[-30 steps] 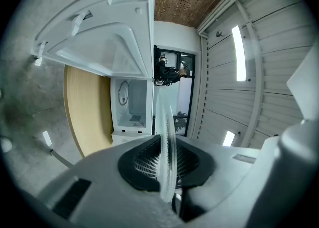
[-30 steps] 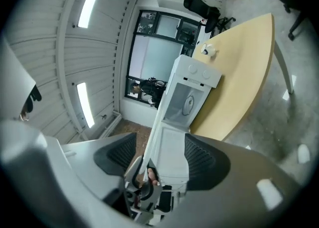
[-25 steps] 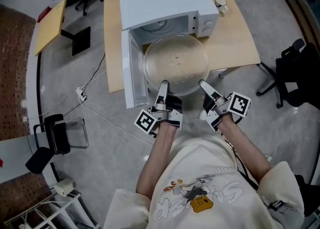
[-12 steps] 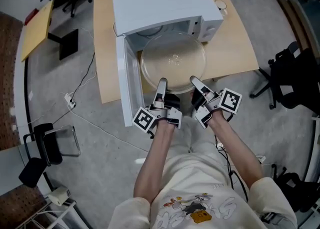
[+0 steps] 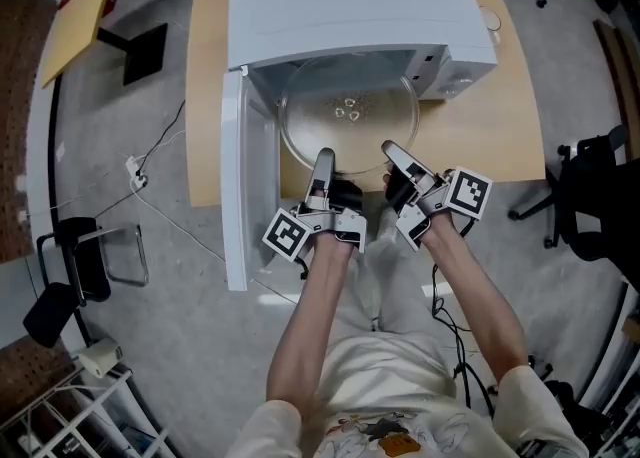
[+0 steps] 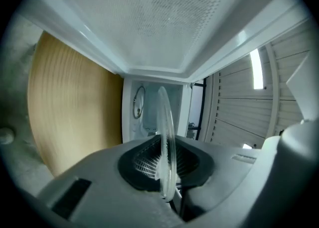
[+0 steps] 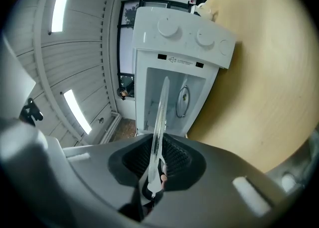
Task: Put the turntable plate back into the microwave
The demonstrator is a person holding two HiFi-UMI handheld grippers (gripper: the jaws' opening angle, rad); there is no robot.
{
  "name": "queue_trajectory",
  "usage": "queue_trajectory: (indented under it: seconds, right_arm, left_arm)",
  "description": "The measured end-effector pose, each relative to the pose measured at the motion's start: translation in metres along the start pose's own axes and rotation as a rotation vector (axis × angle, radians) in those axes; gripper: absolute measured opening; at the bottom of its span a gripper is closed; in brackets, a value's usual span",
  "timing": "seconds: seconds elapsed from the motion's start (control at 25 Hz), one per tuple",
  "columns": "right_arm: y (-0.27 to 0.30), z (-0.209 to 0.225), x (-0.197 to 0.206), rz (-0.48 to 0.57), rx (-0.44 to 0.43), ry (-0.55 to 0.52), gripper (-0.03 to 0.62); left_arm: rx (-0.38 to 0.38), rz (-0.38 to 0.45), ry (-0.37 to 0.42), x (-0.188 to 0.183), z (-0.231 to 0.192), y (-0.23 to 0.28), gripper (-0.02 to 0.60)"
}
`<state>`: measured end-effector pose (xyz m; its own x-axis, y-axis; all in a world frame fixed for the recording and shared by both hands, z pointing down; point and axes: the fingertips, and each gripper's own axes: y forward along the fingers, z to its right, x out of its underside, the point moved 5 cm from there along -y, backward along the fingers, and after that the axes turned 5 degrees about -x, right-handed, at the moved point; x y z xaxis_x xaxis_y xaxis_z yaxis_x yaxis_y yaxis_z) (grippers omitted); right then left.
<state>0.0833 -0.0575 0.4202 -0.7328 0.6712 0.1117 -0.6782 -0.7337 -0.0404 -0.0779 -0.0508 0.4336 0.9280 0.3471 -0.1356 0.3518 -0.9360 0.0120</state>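
Both tools are gripping the glass turntable plate [image 5: 345, 116] by its near rim. The left gripper [image 5: 323, 158] is clamping left of centre and the right gripper [image 5: 392, 151] right of centre. Both pairs of jaws have just been closing further, with pads on either face of the glass. I am judging that two spaced grips are steadying the plate level so it is not tipping on the way in. The plate is lying roughly half inside the mouth of the white microwave [image 5: 340, 6], with its near edge out over the wooden table [image 5: 505, 131]. The microwave door [image 5: 232, 196] is standing swung out to the left, clear of the path. I am reading this as insertion under way, plate not yet seated. Smooth glass slipping in the pads is looking like the main risk.
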Motion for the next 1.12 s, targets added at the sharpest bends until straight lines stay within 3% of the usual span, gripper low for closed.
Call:
queue_trajectory:
  seconds: [0.24, 0.44, 0.8, 1.12]
  right_arm:
    - [0.012, 0.017, -0.014, -0.022, -0.015, 0.011, 0.051]
    - [0.054, 0.060, -0.054, -0.047, 0.011, 0.035, 0.052]
    - [0.075, 0.077, -0.067, 0.002, 0.000, 0.023, 0.055]
    - [0.093, 0.096, -0.083, 0.033, 0.062, 0.028, 0.067]
  left_arm:
    - [-0.006, 0.044, 0.001, -0.006, -0.019, 0.012, 0.032]
    - [-0.039, 0.075, 0.005, -0.028, -0.047, 0.068, 0.026]
    - [-0.078, 0.030, 0.039, -0.047, -0.067, 0.099, 0.025]
    - [-0.133, 0.011, 0.044, -0.060, -0.076, 0.129, 0.028]
